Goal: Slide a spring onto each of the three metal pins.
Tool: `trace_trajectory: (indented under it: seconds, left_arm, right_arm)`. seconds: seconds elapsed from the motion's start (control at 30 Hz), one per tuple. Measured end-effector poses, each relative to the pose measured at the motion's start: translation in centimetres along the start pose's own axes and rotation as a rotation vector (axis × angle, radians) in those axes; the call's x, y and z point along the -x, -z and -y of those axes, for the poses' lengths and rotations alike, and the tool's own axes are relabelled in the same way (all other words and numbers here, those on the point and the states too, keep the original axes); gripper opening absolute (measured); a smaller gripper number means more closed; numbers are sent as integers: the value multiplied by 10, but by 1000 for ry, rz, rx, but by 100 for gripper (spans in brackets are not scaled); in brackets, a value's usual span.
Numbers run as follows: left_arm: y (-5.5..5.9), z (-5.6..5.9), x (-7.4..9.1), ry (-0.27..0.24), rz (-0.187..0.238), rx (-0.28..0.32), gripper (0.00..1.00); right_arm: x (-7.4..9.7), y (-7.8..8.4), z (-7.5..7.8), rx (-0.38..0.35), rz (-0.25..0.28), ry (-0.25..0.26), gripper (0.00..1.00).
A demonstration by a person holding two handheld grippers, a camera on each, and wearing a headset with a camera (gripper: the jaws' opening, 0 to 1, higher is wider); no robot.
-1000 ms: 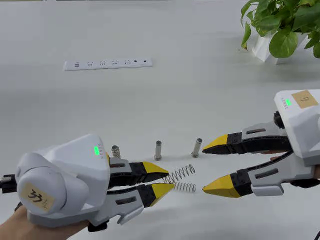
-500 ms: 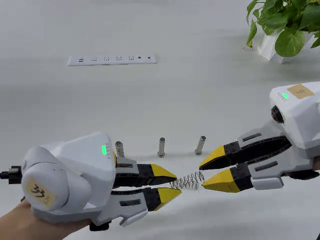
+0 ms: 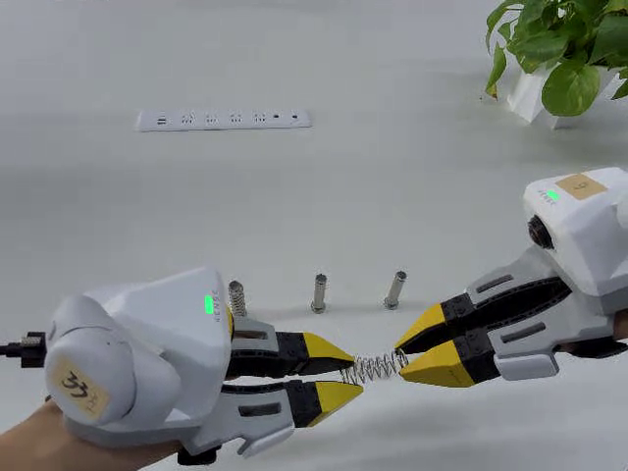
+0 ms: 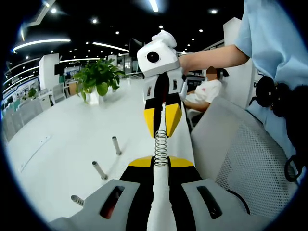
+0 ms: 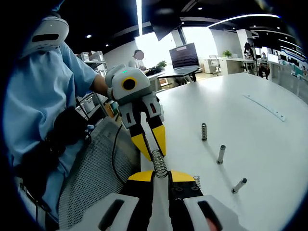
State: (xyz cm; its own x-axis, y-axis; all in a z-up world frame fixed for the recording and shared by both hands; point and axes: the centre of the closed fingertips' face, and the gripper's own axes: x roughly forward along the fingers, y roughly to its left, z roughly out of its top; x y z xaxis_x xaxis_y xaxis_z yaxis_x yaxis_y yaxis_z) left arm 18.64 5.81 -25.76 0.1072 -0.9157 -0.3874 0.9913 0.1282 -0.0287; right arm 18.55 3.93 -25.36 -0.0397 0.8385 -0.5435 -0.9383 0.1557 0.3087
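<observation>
One short metal pin (image 3: 236, 297), left of the bare middle metal pin (image 3: 320, 292), already wears a spring. Another bare metal pin (image 3: 394, 289) stands right of the middle pin. Nearer the person than the middle pin, the left gripper (image 3: 355, 373) has its jaws clamped on one end of a small steel coil spring (image 3: 378, 368), held off the bench. The right gripper (image 3: 400, 361) pinches the other end. This looks like the second spring. Next, one gripper must release so the free end can be aligned over a bare pin.
</observation>
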Motion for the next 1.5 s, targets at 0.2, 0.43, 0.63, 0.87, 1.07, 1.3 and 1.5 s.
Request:
trace_trajectory:
  seconds: [0.2, 0.43, 0.63, 0.87, 1.07, 1.3, 1.5]
  left_arm:
    - [3, 1, -3, 1, -15, 8, 7]
    - [11, 1, -11, 0, -42, 29, 7]
    - [15, 1, -18, 0, -59, 59, 7]
    - [15, 0, -23, -2, -53, 102, 7]
    - [15, 0, -24, -6, -39, 126, 7]
    - [15, 1, -22, -8, -31, 133, 7]
    - [14, 0, -21, -13, -37, 108, 7]
  right_arm:
    - [0, 0, -1, 20, -18, 10, 7]
    - [-2, -3, -2, 82, -60, 45, 7]
    - [-3, -3, 1, 171, -131, 70, 7]
    - [-2, -7, 2, 263, -179, 94, 7]
    - [-2, -8, 1, 292, -204, 90, 7]
    - [-3, -9, -1, 307, -216, 92, 7]
    - [-3, -8, 1, 312, -234, 104, 11]
